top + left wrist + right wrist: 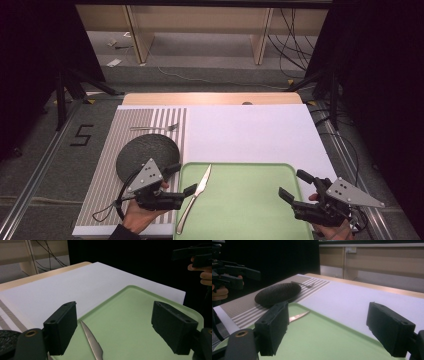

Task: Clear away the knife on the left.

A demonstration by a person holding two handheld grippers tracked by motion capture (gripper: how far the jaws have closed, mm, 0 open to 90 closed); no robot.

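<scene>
High view came first: the left gripper was at the left edge of the green tray, held by a hand from below. Its jaws stood wide open and had hold of nothing. The knife lay on the tray just beyond the fingertips, with its blade pointing away from the person and its handle reaching to the near rim. A dark round plate sat just behind this gripper on the striped placemat, and a fork lay farther off on the same mat. The right gripper was at the right edge of the tray, well apart from the knife, also wide open and empty.

Left gripper view showed the two black jaws far apart, with only the tray surface between them. The knife lay on the tray close to the left jaw, not touching it as far as I could tell. The other gripper appeared at the upper right, held by fingers.

Right gripper view showed its own jaws wide apart too, with nothing gripped. The tip of the knife came out from behind the left jaw, on the tray. The plate and the fork lay beyond it, and the left gripper was at the far left.
</scene>
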